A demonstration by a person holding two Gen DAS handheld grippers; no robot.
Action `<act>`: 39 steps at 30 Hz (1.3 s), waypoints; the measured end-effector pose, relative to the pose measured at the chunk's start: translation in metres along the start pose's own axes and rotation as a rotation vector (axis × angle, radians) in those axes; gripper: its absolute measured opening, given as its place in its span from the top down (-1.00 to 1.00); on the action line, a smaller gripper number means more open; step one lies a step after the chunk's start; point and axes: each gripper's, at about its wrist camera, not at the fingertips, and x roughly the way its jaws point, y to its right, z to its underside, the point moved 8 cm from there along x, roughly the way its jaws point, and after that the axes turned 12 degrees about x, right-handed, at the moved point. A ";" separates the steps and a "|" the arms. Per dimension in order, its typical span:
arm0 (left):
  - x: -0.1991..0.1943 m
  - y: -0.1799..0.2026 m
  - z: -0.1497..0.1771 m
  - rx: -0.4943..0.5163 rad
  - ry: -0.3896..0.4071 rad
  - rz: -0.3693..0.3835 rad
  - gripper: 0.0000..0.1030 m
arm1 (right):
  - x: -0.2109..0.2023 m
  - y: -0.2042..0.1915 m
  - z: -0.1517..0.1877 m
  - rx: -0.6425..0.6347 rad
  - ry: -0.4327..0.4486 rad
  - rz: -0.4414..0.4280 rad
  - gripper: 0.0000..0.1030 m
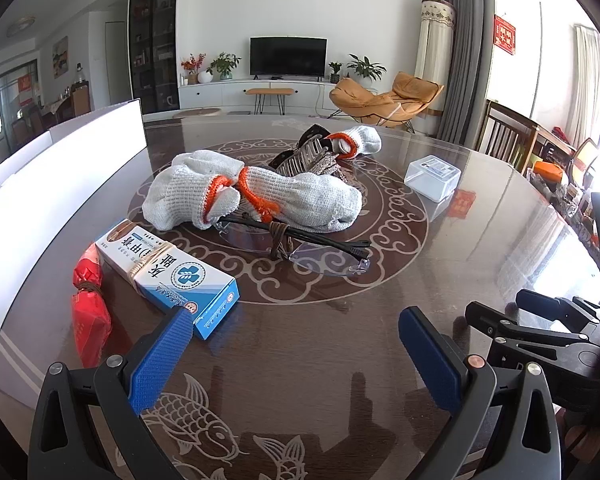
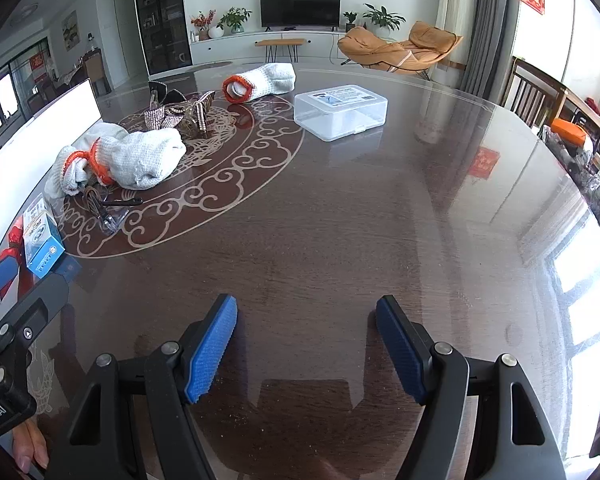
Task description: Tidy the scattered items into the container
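A dark glossy table (image 2: 340, 220) is seen from two handheld grippers. At far left a white container wall (image 1: 60, 168) is seen. Beside it lie a red packet (image 1: 88, 312) and a blue-and-white box (image 1: 168, 272), then bundled grey gloves (image 1: 252, 196) touching clear glasses (image 1: 296, 244); behind are hair claws (image 1: 308, 154), another glove roll (image 2: 260, 80), and a clear plastic case (image 2: 340, 112) farther right. The left gripper (image 1: 296, 356) and right gripper (image 2: 306, 350) are held wide apart, gripping nothing.
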 end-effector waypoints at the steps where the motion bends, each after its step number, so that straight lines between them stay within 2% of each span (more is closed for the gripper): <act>1: 0.000 0.000 0.000 0.001 0.000 -0.001 -1.00 | 0.000 0.000 0.000 -0.002 0.001 0.001 -0.42; 39: -0.002 0.003 0.000 0.021 0.001 -0.015 -1.00 | 0.001 -0.001 0.000 0.000 0.000 0.000 -0.42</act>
